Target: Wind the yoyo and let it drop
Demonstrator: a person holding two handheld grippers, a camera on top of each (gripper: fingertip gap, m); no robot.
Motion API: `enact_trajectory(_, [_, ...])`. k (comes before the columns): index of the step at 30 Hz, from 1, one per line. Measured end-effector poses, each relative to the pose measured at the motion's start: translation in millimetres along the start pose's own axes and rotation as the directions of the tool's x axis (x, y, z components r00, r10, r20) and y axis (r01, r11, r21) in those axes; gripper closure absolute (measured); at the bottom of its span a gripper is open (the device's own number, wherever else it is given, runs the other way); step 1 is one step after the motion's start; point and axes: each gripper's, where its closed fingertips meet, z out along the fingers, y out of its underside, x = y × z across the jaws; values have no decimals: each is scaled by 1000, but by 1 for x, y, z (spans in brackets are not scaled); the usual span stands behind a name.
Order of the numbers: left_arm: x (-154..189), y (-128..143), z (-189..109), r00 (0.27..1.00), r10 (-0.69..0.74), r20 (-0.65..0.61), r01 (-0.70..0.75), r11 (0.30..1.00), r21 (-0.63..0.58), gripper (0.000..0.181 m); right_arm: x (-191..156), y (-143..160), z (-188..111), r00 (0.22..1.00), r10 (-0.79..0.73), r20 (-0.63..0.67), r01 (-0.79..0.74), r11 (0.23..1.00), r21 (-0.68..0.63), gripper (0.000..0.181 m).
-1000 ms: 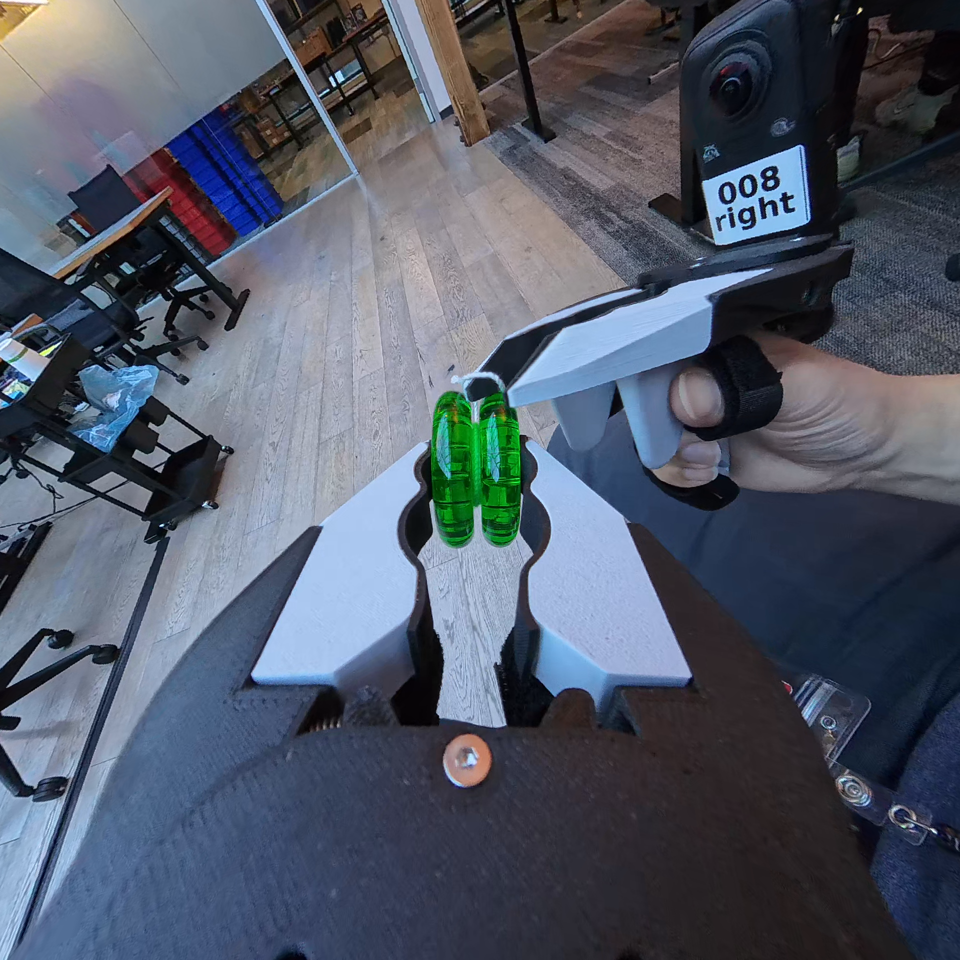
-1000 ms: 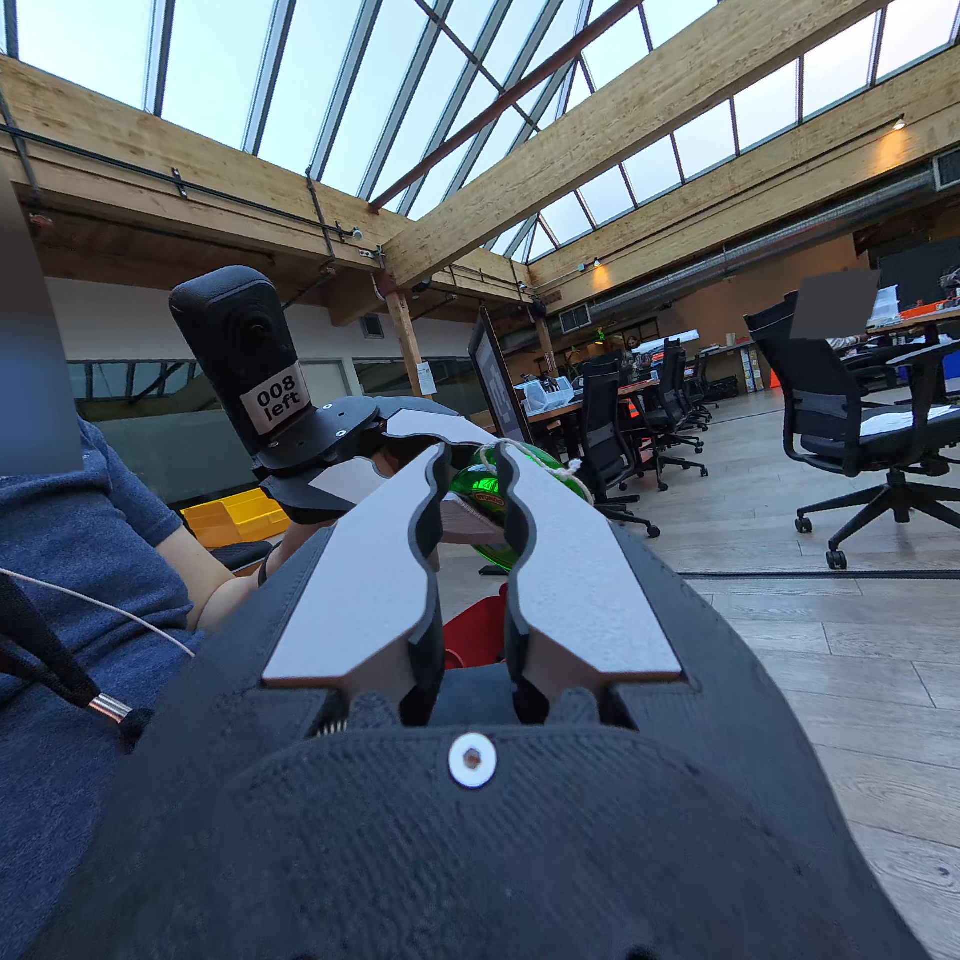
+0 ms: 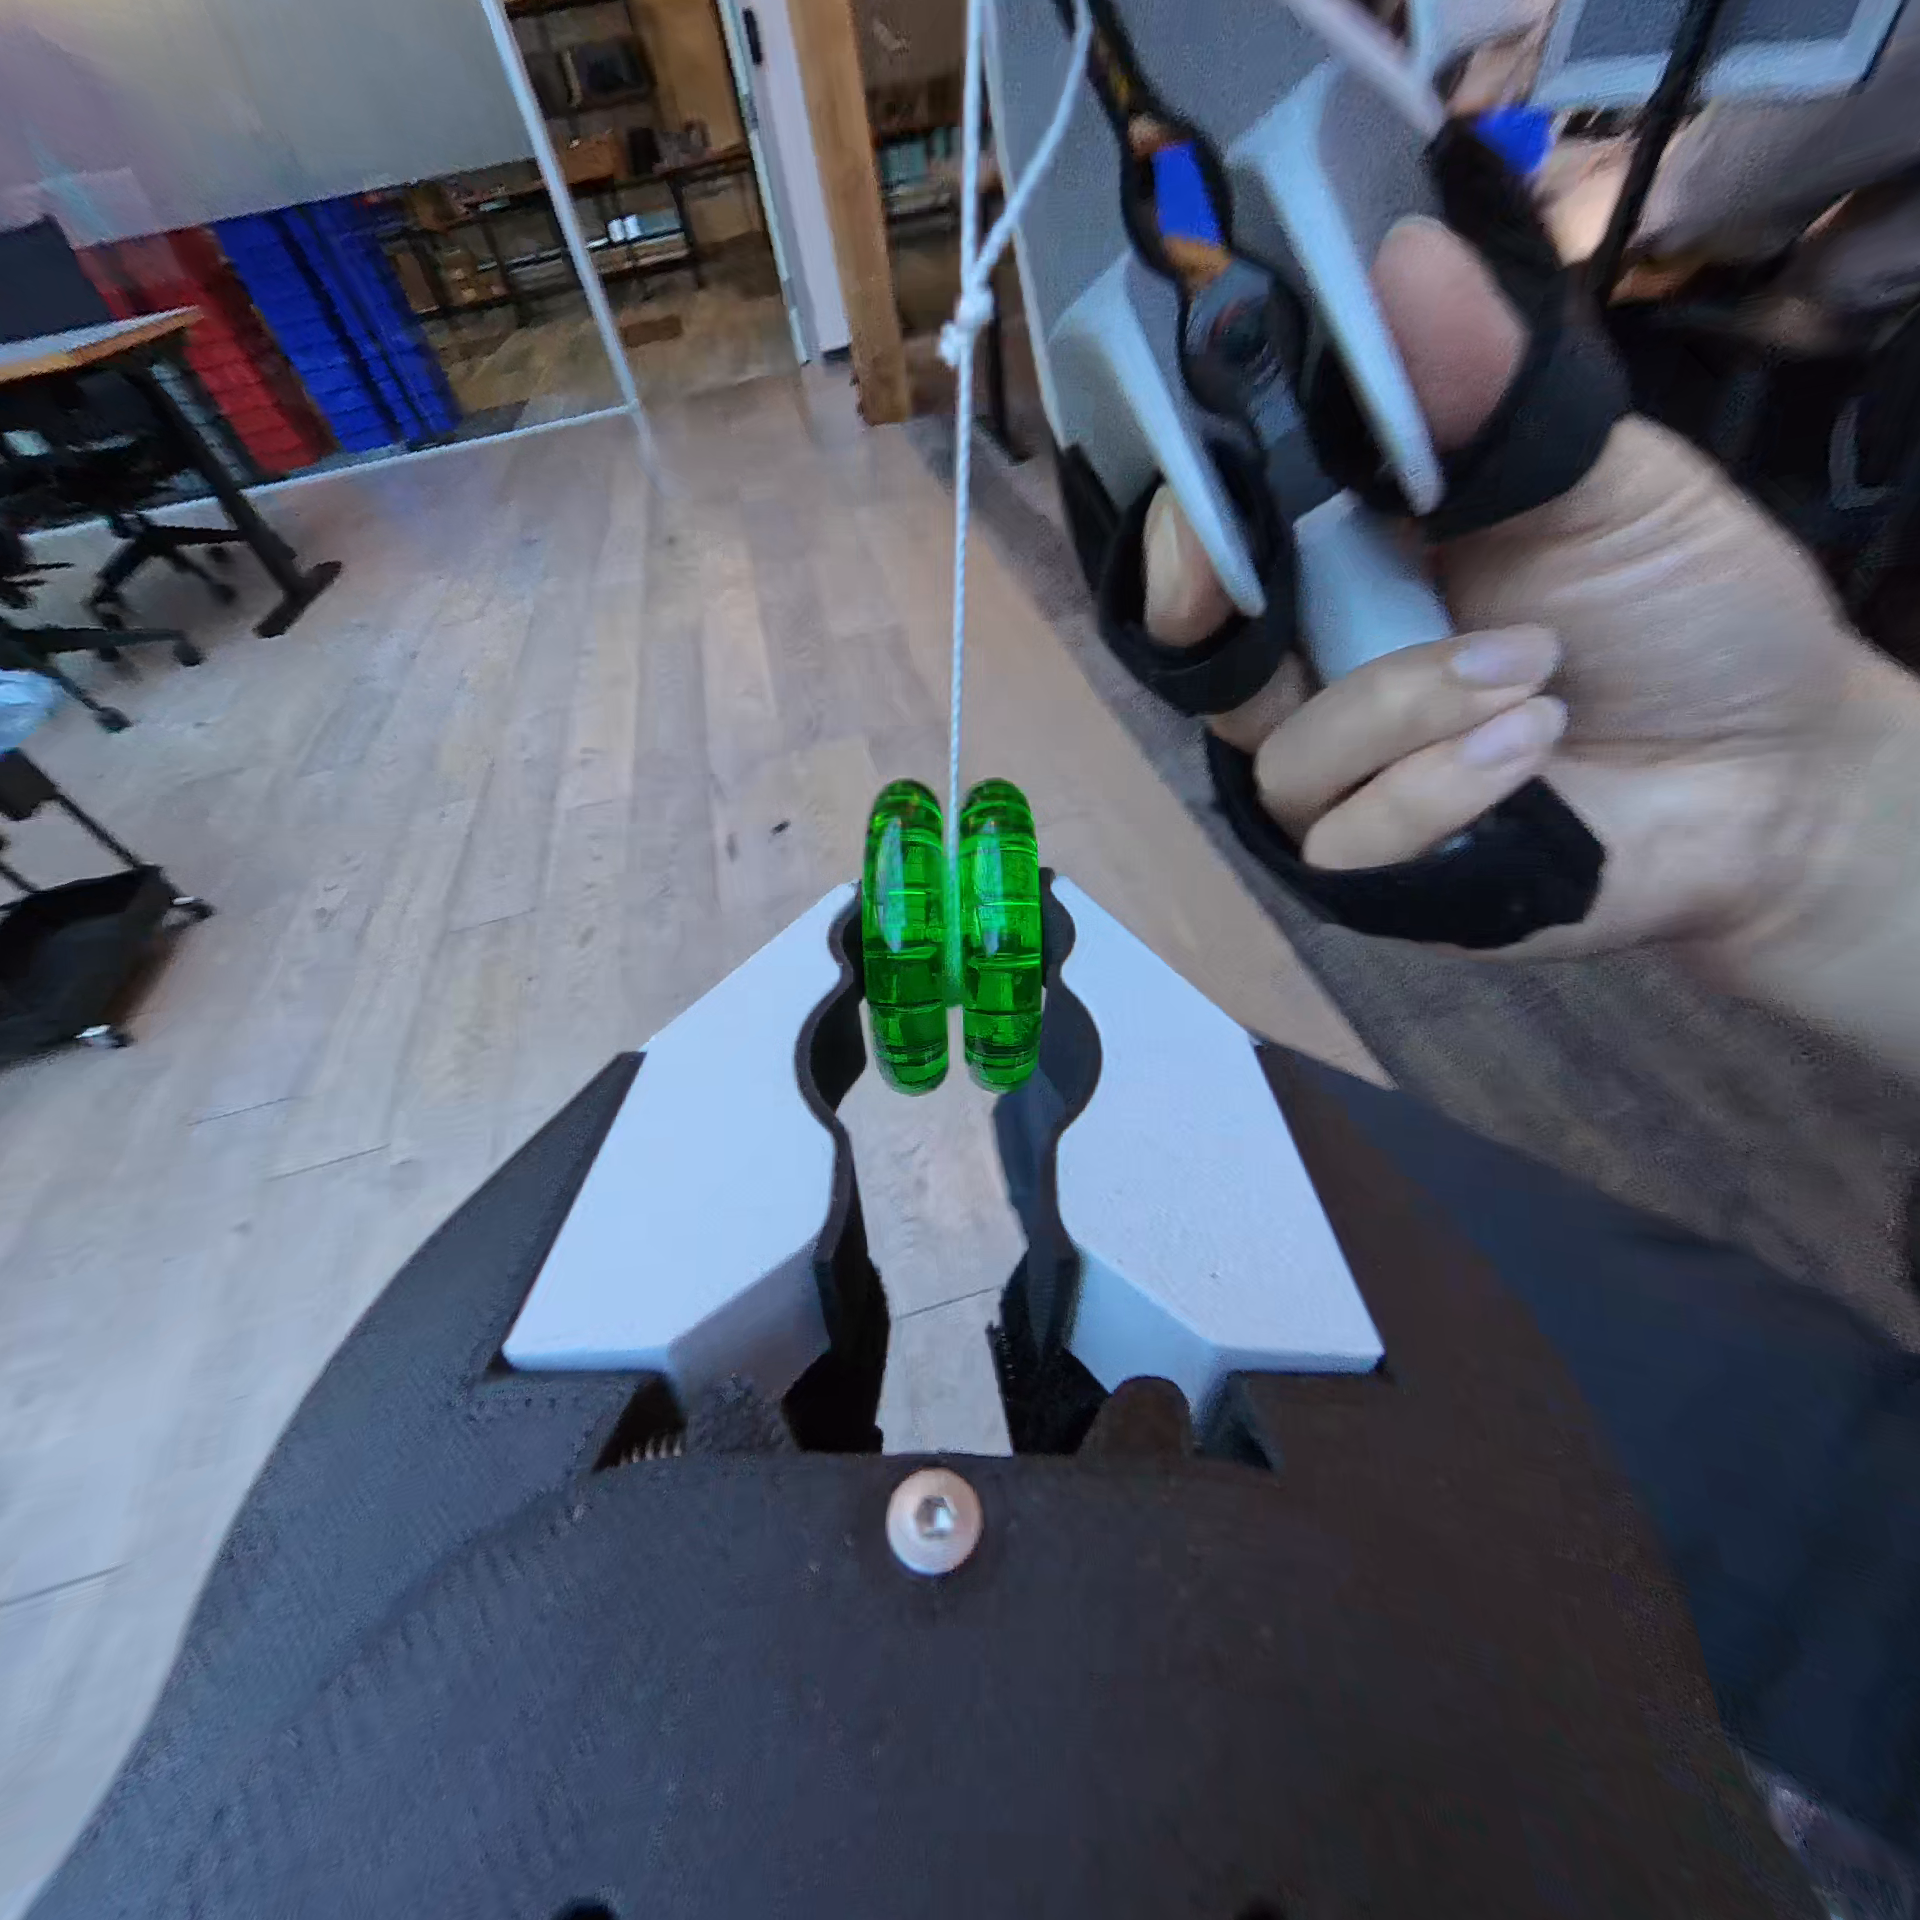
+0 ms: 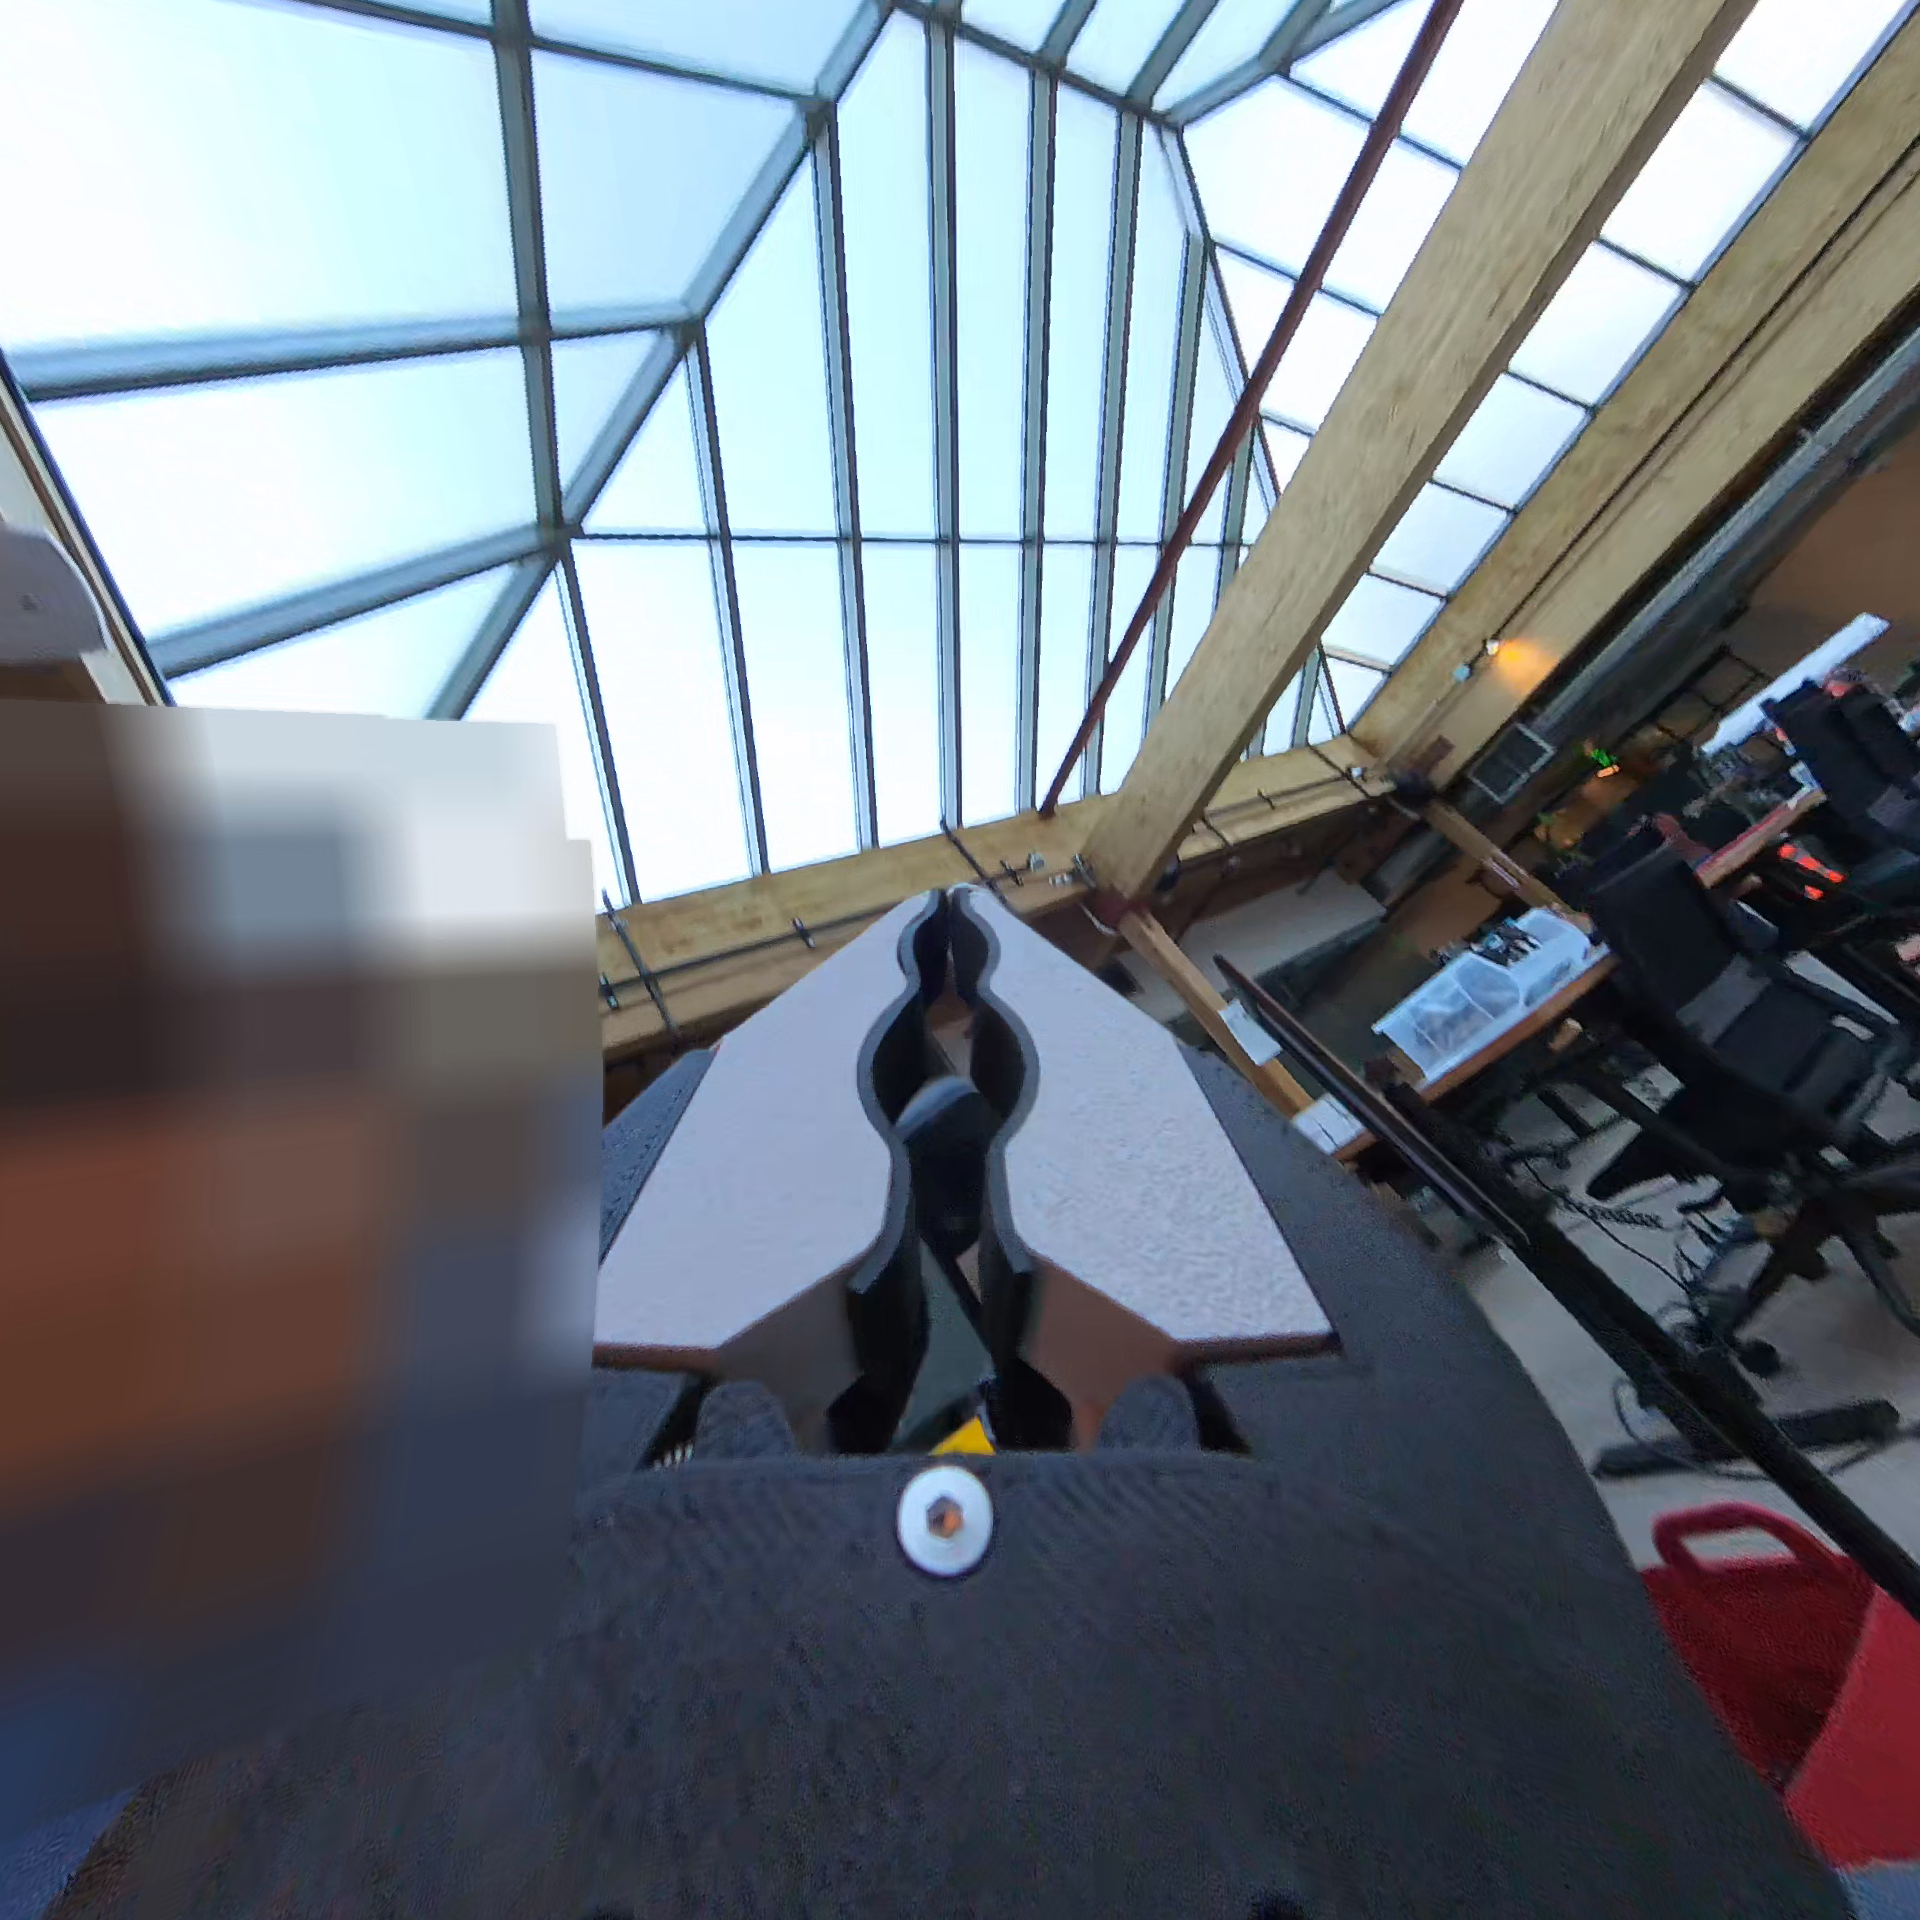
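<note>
wood floor [image 3: 468, 727] open beyond left claw [image 3: 951, 914] pinching yoyo [image 3: 951, 935].

My left gripper [image 3: 951, 914] points forward and down, its fingers parted wide enough to clamp the yoyo [image 3: 951, 935] by both faces at the tips. My right gripper [image 4: 948, 914] is raised and tilted upward, fingertips meeting. My right hand [image 3: 1558, 707] wraps its handle, strapped by black loops, above and right of the left.
</note>
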Motion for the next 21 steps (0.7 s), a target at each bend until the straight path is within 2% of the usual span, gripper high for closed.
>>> enact_trajectory(1, [-1,-7,-2,997,-71,-38,73,996,42,152,3,-13,-6,1000,22,6,-22,998,51,181])
enact_trajectory(4, [-8,-32,-11,941,-267,-207,301,940,159,152,9,-34,-16,998,63,32,-67,989,135,181])
enact_trajectory(6, [-20,-48,-13,846,-405,-347,486,854,187,153,13,-44,-14,996,85,36,-90,983,160,181])
enact_trajectory(9, [-53,-83,-11,609,-539,-583,750,631,200,153,12,-63,8,999,48,21,-50,991,126,181])
enact_trajectory(13, [-108,-128,10,342,-538,-771,923,344,170,153,13,-91,51,970,-217,-111,212,976,-59,181])
enact_trajectory(15, [-125,-148,22,197,-506,-840,973,206,104,153,15,-107,64,897,-404,-177,377,911,-167,181])
enact_trajectory(17, [-136,-164,33,97,-462,-882,993,102,55,153,12,-117,72,815,-551,-180,500,825,-264,181])
enact_trajectory(19, [-138,-173,48,24,-452,-892,999,41,6,153,3,-110,79,755,-648,-100,591,739,-324,181])
enact_trajectory(21, [-133,-180,58,-82,-413,-907,996,-15,-83,153,1,-86,80,713,-700,28,650,646,-400,181])
